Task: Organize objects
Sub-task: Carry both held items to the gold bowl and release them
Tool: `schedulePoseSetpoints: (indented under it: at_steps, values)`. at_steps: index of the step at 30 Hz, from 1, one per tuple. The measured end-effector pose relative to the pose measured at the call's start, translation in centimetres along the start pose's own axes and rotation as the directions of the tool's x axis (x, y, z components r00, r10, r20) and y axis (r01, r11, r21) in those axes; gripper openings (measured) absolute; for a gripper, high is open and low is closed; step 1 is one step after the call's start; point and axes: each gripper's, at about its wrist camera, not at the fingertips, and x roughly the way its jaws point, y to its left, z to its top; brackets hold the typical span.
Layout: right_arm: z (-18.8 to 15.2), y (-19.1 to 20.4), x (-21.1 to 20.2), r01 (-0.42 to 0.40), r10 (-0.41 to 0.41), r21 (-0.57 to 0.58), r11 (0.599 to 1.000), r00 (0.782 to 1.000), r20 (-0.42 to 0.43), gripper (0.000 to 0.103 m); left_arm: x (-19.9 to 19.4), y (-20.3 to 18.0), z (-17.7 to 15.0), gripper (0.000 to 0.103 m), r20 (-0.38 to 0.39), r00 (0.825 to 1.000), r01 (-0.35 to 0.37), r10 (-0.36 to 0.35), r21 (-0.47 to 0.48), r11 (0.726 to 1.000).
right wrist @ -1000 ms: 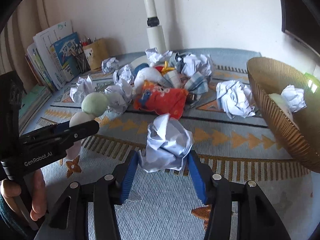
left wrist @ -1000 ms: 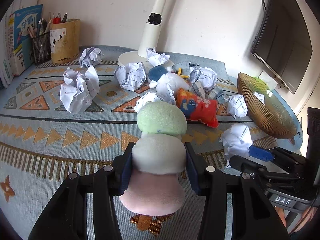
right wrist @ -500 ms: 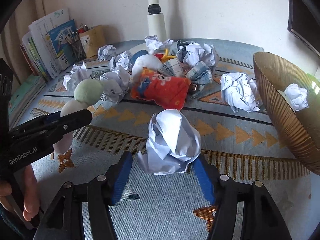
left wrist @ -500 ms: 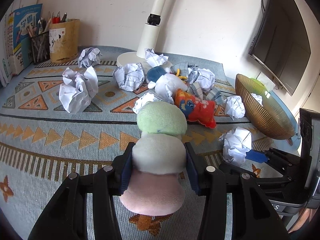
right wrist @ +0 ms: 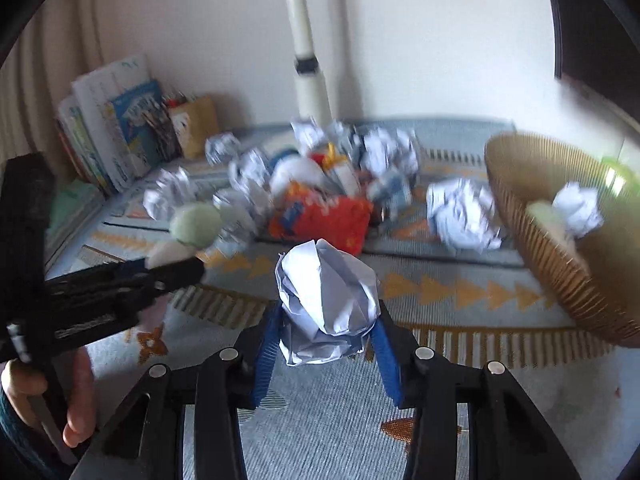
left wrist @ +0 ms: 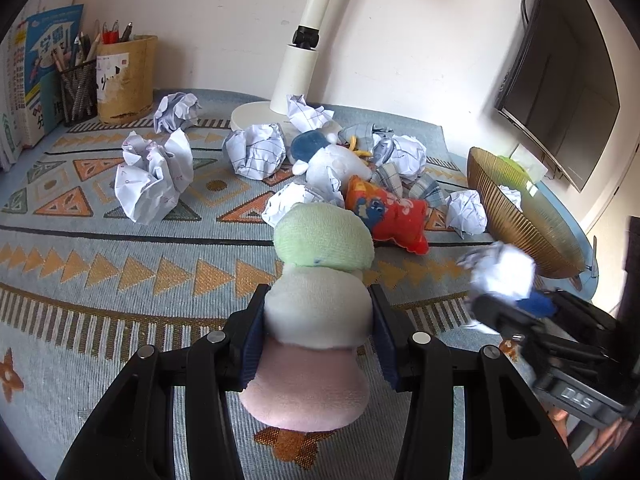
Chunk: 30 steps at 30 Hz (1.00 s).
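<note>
My left gripper point(left wrist: 318, 312) is shut on a soft toy point(left wrist: 322, 240) made of a green, a white and a pink ball, with the pads pressing the white middle part. In the right wrist view the same toy point(right wrist: 195, 220) sticks out of the left gripper point(right wrist: 176, 266) at the left. My right gripper point(right wrist: 326, 330) has its jaws closing on a crumpled white paper ball point(right wrist: 328, 288), and the blue pads press its lower sides. Seen from the left wrist, this paper ball point(left wrist: 502, 268) is blurred, just above the mat and near the brown ribbed bowl point(left wrist: 520, 236).
The bowl point(right wrist: 560, 272) at the right holds a paper ball point(right wrist: 578, 208). A heap of paper balls, a red toy point(left wrist: 390, 216) and a white-and-blue toy point(left wrist: 332, 160) lies mid-mat. A lamp base point(left wrist: 256, 114), pen holders point(left wrist: 124, 76), books and a monitor point(left wrist: 560, 92) ring the mat.
The right gripper's jaws widened around the paper ball, then closed on it and lifted it slightly. The left gripper and its toy have stayed still.
</note>
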Motion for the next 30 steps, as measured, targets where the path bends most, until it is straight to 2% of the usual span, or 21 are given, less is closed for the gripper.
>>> schedulePoseSetpoints:
  at_steps: [3,6,10,13,16,18,21,23,24,25,26,28,30]
  values:
    - [-0.9,-0.6,-2.2,0.011,-0.012,0.042,0.999,0.999,0.034,0.043,-1.0,-0.8,-0.5,0.045,0.032,0.999,-0.029,0.029,0.003,1.000]
    - [-1.7,-2.5,-4.8,0.031,-0.035,0.094,0.995,0.999,0.034,0.043,-2.6,-3.1,-1.1,0.045,0.045,0.998,0.048,-0.048,0.002,0.999]
    - [0.3,-6.3,-10.6,0.107,-0.127,0.181,0.978,0.986,0.105,0.043,-5.3,-9.3,0.7,0.045,0.107,0.982,0.146,-0.156,0.098,0.984]
    - [2.6,-9.5,-15.7,0.162,-0.216,0.259,0.952,0.956,0.196,0.044,-6.0,-14.1,3.5,0.045,0.134,0.962,0.211,-0.236,0.179,0.961]
    - [4.3,-12.4,-18.4,0.268,-0.359,0.353,0.897,0.906,0.224,0.044,-5.1,-18.6,5.8,0.045,0.139,0.944,0.257,-0.298,0.257,0.932]
    - [4.9,-14.1,-17.9,0.293,-0.390,0.398,0.870,0.901,0.189,0.044,-3.1,-20.8,6.9,0.045,0.113,0.946,0.264,-0.303,0.272,0.925]
    - [5.4,-16.1,-15.7,0.325,-0.406,0.430,0.842,0.907,0.111,0.044,0.9,-22.4,7.8,0.046,0.054,0.962,0.248,-0.268,0.244,0.938]
    - [5.6,-17.2,-13.7,0.317,-0.386,0.441,0.840,0.920,0.074,0.052,3.3,-22.4,8.2,0.061,0.037,0.954,0.286,-0.299,0.195,0.938]
    - [5.7,-17.7,-12.9,0.318,-0.378,0.438,0.841,0.924,0.056,0.063,4.2,-22.2,8.4,0.074,0.021,0.955,0.287,-0.295,0.169,0.943]
    - [5.8,-18.1,-12.2,0.337,-0.384,0.437,0.834,0.923,0.022,0.064,5.0,-21.9,8.5,0.075,0.017,0.961,0.270,-0.275,0.140,0.953]
    - [5.9,-18.6,-11.4,0.378,-0.407,0.432,0.819,0.913,-0.028,0.064,5.5,-21.5,8.6,0.075,0.006,0.960,0.276,-0.278,0.121,0.954]
    - [5.6,-19.0,-11.1,0.402,-0.426,0.420,0.814,0.904,-0.041,0.064,5.5,-20.3,8.8,0.075,-0.022,0.950,0.313,-0.312,0.088,0.946]
    - [5.6,-18.4,-11.5,0.406,-0.434,0.404,0.820,0.901,-0.026,0.064,4.0,-18.9,8.5,0.075,0.006,0.946,0.322,-0.323,0.071,0.944]
